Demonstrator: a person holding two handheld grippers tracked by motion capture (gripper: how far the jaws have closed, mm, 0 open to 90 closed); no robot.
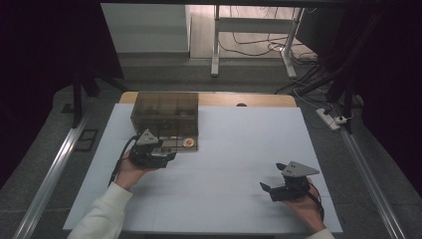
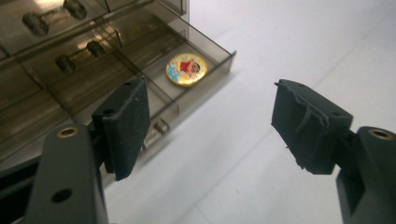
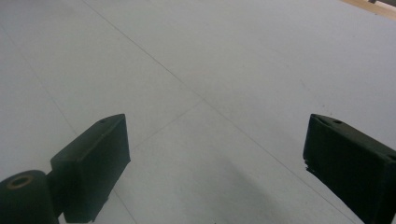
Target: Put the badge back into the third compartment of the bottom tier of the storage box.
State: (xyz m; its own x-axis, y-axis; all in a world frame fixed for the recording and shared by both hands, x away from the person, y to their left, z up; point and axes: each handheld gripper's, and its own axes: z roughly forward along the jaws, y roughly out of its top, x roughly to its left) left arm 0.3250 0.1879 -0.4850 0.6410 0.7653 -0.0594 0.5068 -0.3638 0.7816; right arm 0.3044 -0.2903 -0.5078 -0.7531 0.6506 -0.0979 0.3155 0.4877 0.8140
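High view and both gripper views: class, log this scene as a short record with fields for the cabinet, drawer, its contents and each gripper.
cabinet: smoky clear drawer box at the table's far left
drawer: lowest drawer pulled open
contents: round gold badge in the end compartment
left gripper: open, by the drawer, holding nothing
right gripper: open, over bare table, holding nothing

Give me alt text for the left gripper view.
Open left gripper hovers beside a smoky plastic drawer box, one drawer pulled out with a round gold badge inside. White table lies beyond.
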